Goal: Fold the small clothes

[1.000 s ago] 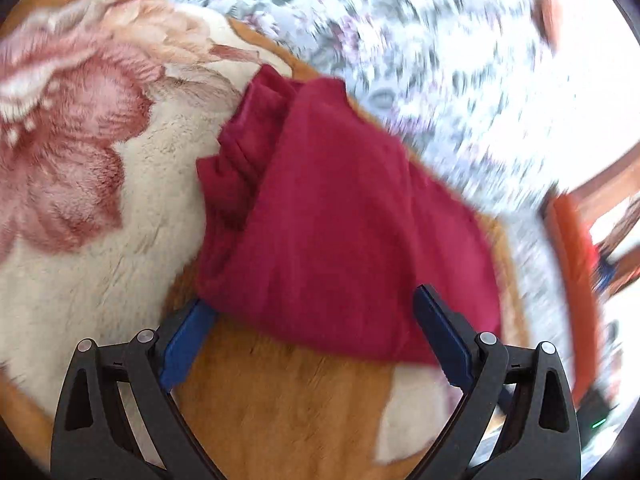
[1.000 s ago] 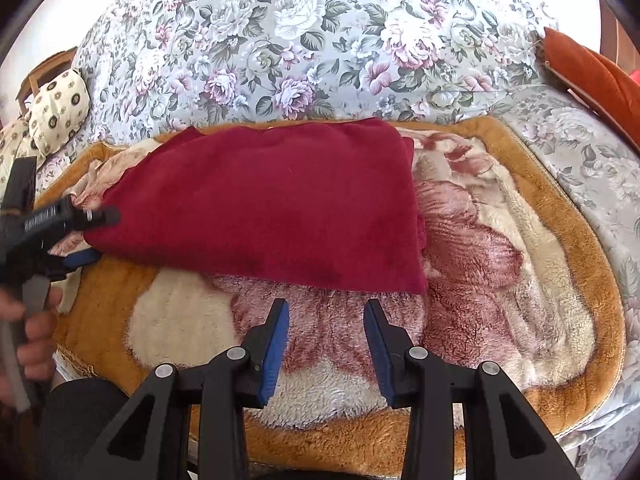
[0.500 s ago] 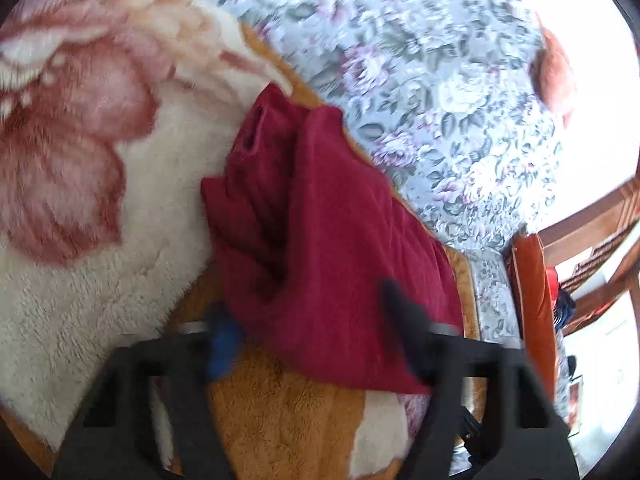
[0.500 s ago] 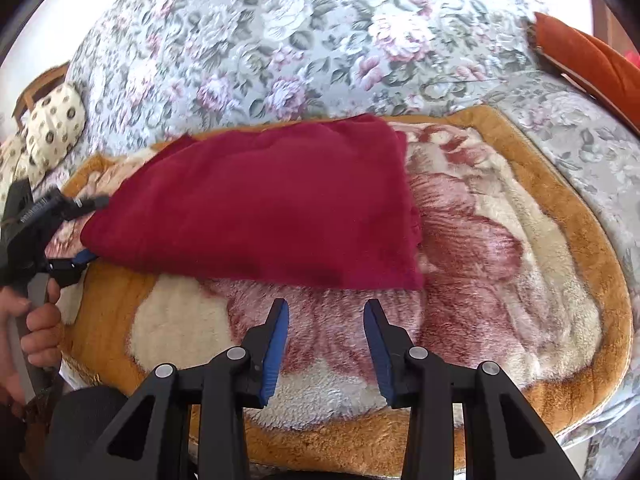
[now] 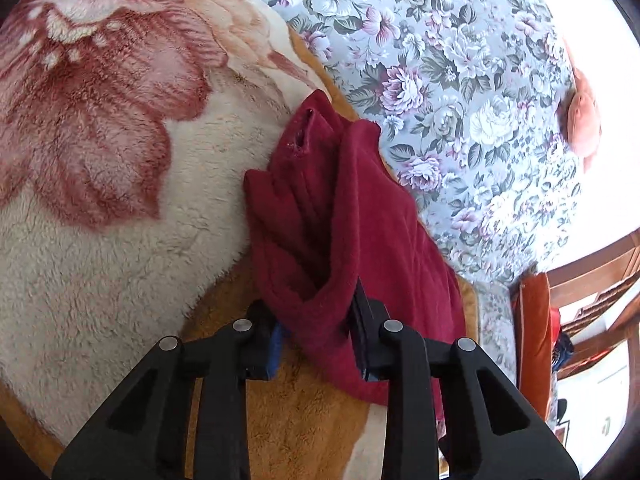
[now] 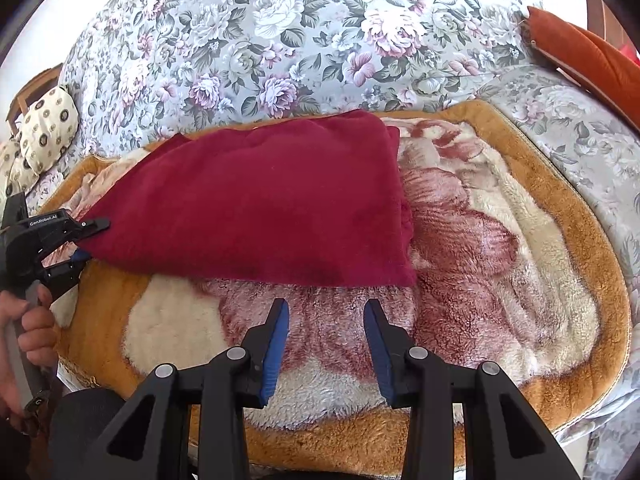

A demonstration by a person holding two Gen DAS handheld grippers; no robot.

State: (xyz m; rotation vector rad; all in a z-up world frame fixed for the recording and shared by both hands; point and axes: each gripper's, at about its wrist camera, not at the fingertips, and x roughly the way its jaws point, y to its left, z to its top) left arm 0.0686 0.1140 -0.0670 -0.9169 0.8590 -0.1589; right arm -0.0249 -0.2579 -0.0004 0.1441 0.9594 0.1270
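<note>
Your work surface is the plush blanket (image 6: 500, 264), cream and rust with a big flower woven in and an orange border, spread over the seat of the floral sofa (image 6: 280, 32); its deep pile gives the cloth something to grip, so whatever you lay flat on it should stay put while you fold. On it, toward the sofa back and left of centre, lies the dark red garment (image 6: 260, 208), already doubled into a rough rectangle with its long near edge running straight across just ahead of your right-hand tool. At its right end the layers sit a little out of line, one edge peeking past the other. Your left gripper (image 5: 318, 320) has its two fingers pressed onto the garment's left end, pinching a thick bunch of several layers at once, which I judge is so the whole stack lifts together and carries across for the next fold. Seen from your right side, the left gripper (image 6: 86, 240) sits right at that corner, low to the blanket. Your right gripper (image 6: 326, 332) hovers with its fingers spread, holding nothing, just short of the near hem and not touching it, seemingly placed there to take or pin that edge. Beware the bunched pinch: a hidden inner layer could slip out as you lift.
</note>
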